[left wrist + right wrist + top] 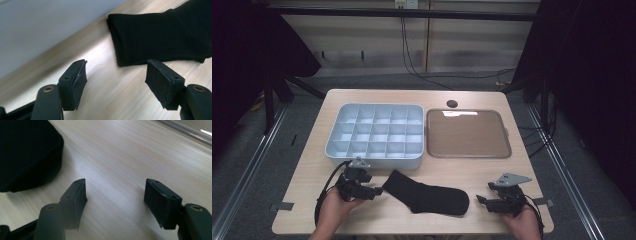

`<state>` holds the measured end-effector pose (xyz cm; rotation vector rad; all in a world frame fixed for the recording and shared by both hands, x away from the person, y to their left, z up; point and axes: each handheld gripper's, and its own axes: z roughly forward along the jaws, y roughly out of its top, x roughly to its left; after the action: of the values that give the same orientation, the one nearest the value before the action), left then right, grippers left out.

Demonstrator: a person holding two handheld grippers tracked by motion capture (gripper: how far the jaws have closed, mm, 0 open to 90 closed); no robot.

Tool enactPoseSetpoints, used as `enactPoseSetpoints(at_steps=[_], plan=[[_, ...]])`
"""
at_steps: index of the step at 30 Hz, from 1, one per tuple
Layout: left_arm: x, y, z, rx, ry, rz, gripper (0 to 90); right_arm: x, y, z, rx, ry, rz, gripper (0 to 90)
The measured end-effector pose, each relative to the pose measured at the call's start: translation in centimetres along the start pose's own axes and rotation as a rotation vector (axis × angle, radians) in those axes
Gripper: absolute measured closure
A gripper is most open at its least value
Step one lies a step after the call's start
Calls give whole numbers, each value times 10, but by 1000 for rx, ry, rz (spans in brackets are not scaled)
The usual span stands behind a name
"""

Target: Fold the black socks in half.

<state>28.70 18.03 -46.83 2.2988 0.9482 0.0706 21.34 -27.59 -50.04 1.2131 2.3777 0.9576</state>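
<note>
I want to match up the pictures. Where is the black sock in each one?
High view: the black sock lies on the table's near edge, between the two hands, in front of the grey divided box.
Left gripper view: its ribbed cuff end fills the upper right, just beyond the open tongs.
Right gripper view: its rounded end sits at the upper left.
Shared landmark: the pale wooden tabletop under it.

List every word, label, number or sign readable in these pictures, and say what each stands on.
None can be read. The black sock, the grey divided box, the brown tray and the wooden table bear no print. Both the left gripper and the right gripper are unmarked.
</note>
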Motion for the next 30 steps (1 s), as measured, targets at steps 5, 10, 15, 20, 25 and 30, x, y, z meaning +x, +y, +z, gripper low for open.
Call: enactPoseSetpoints(at_steps=[5, 10, 15, 20, 25, 30], plan=[[-5, 6, 2, 1, -3, -2, 324, 6, 2, 0, 8, 24, -25, 377], [-6, 9, 6, 7, 2, -7, 325, 10, 3, -6, 6, 40, -45, 478], [-7, 12, 8, 10, 14, -9, 330, 12, 2, -8, 23, 78, -61, 598], [-8, 14, 10, 11, 35, -16, 345, 19, 2, -6, 41, 123, -102, 669], [-9, 16, 16, 26, 34, -11, 346, 25, 3, -7, 43, 150, -141, 736], [-7, 16, 20, 30, 42, -35, 346, 29, 2, -7, 43, 172, -164, 851]])
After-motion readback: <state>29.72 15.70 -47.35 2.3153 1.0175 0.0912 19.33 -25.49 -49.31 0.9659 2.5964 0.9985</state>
